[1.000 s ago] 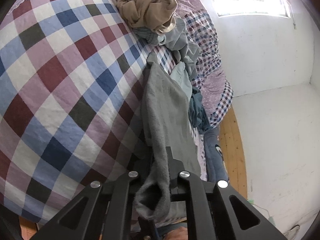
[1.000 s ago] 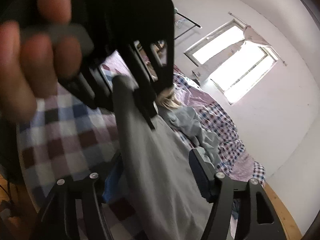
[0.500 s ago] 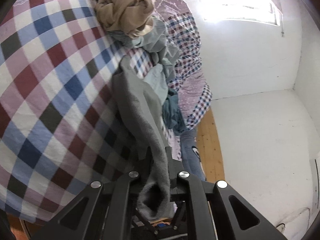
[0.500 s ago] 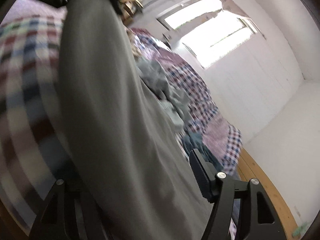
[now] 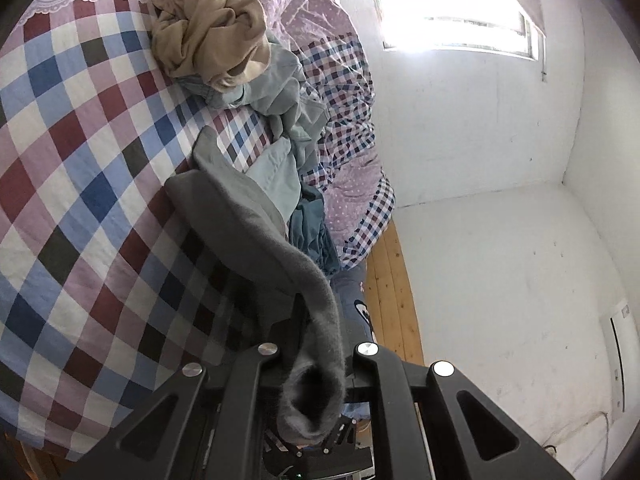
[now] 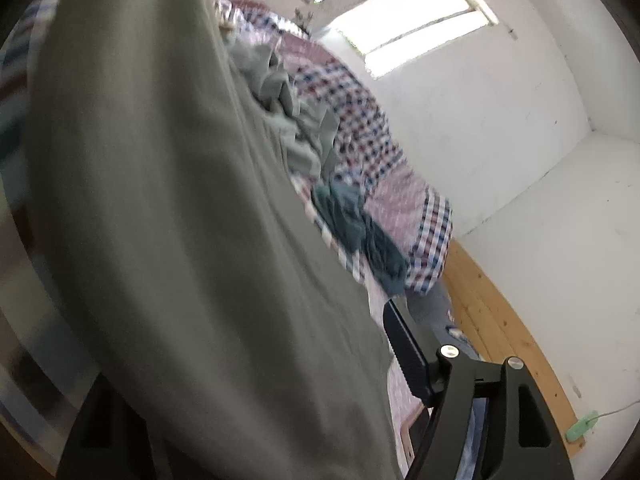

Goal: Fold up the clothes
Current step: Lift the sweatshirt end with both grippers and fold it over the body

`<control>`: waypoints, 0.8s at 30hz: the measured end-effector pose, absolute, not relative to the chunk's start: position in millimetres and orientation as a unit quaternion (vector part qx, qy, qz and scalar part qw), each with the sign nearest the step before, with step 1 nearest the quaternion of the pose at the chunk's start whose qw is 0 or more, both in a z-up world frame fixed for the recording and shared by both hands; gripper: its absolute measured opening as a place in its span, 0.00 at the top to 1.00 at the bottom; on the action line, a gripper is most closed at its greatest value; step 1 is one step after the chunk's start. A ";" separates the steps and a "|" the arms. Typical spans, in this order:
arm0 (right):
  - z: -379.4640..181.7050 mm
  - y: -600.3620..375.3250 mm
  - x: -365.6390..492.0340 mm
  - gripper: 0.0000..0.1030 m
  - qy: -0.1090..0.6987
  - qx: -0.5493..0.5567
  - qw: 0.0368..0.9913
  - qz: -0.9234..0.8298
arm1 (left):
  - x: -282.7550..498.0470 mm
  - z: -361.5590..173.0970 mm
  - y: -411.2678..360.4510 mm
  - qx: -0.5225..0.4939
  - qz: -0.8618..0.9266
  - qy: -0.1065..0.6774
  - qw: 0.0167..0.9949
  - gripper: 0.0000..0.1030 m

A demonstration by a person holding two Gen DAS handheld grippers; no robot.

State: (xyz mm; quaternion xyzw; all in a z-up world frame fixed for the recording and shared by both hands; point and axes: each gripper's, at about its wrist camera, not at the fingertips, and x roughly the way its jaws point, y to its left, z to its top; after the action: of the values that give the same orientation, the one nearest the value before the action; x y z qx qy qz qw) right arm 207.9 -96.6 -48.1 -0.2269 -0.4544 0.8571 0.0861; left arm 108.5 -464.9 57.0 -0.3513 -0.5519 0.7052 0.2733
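Two views, left wrist first. Down at six o'clock, left gripper clenched tight on a rolled edge of the grey garment, cloth bunched between the black fingers and drooping toward the lens. From there, grey fabric running up toward eleven o'clock and draping onto the checked bedspread. Up at twelve, a crumpled beige garment sitting on a pale blue-grey garment. Near centre, a dark teal garment just beside the grey cloth. Off at three o'clock, white wall; at one o'clock, a bright window; wooden floor strip at about five.

Over to the right wrist, blurred. Right gripper with jaws opening, wide apart, grey garment hanging between them and filling everything from nine o'clock through centre. Only the right-side finger in sight at five o'clock, standing clear of the cloth; the other side hidden behind fabric, so no pinch to be seen. Beyond, at two o'clock, patterned quilt with teal cloth on it, window at one, wooden floor at four
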 end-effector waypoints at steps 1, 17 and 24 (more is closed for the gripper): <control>-48.0 -90.4 207.9 0.27 -0.455 -0.232 0.088 0.855 | 109.0 56.9 -466.7 -0.350 0.705 -0.554 0.271 0.93; -65.5 -36.8 241.0 0.28 -0.587 -0.212 0.115 0.773 | 110.3 51.3 -472.7 -0.352 0.702 -0.564 0.254 0.93; -72.3 -31.1 242.0 0.58 -0.599 -0.227 0.103 0.761 | 110.8 49.8 -471.0 -0.361 0.711 -0.551 0.245 0.93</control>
State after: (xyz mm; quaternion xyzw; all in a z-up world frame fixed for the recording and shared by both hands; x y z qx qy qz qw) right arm 242.0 -31.1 -72.3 -0.2268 -0.5990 0.7610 0.1031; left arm 110.8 -471.0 49.8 -0.3607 -0.5511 0.7114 0.2454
